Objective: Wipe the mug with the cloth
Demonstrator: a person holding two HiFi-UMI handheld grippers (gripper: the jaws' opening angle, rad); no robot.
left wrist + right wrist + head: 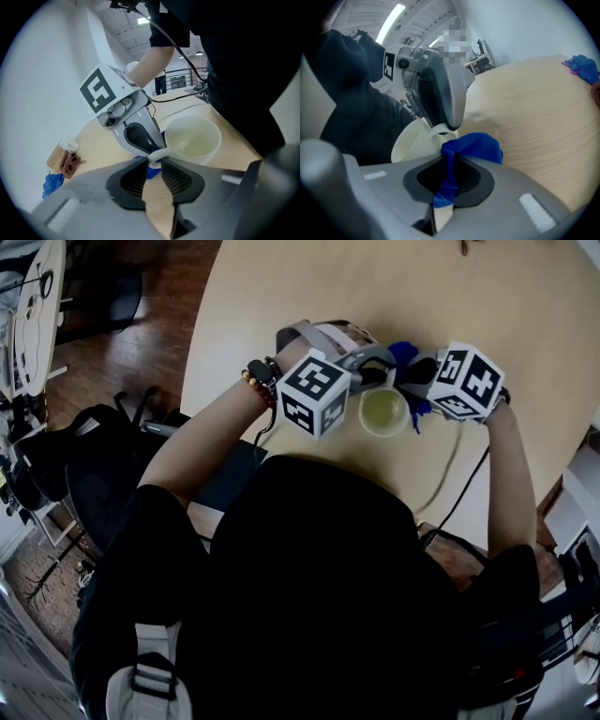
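A cream mug [384, 412] stands on the pale wooden table [281, 287], close to the person's body. My left gripper [157, 160] is shut on the mug's handle [156, 156], which sits pinched between its jaw tips. My right gripper [451, 158] is shut on a blue cloth [474, 146], and the cloth's bunched end lies against the mug's handle side. In the head view both grippers meet at the mug's far side, the left gripper [367, 371] and the right gripper [417, 382], with the cloth [405, 356] showing between them. The mug [193, 137] looks empty inside.
Farther out on the table lie a brown bundle [66, 162] and another blue item [51, 183], the latter also in the right gripper view as a blue item [583, 68]. Cables [450, 474] trail from the grippers. Chairs [84, 465] stand off the table's left edge.
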